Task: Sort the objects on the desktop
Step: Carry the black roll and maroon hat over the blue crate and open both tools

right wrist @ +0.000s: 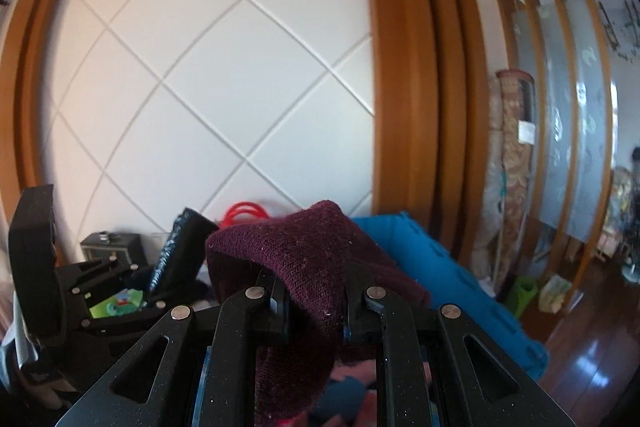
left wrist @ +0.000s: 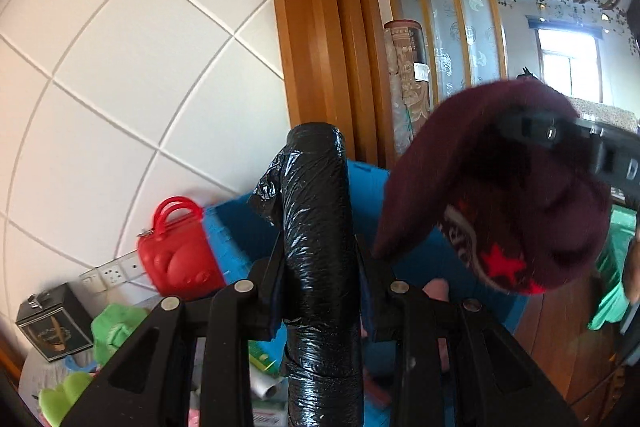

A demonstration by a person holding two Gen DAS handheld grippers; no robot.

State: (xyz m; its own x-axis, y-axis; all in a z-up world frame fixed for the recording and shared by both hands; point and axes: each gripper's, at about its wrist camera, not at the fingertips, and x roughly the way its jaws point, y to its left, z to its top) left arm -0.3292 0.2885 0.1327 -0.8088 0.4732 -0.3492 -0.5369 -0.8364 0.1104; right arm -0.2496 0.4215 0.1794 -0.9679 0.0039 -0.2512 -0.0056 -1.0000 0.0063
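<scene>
Both grippers raised, each loaded.
Left gripper [left wrist: 320, 291] clamped on black plastic-wrapped roll [left wrist: 318, 235]; right gripper [right wrist: 316, 307] pinching maroon knit hat [right wrist: 308, 259].

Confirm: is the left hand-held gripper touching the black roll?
Touching. In the left wrist view, the left hand-held gripper is clamped on the black roll.

Left gripper [left wrist: 320, 291] clamped on black plastic-wrapped roll [left wrist: 316, 227], maroon knit hat [left wrist: 500, 187] right of roll, red toy bag [left wrist: 180, 255] left of roll.

Maroon knit hat [left wrist: 516, 187]: white patch lettering, red star, unreadable. No other legible text.
</scene>
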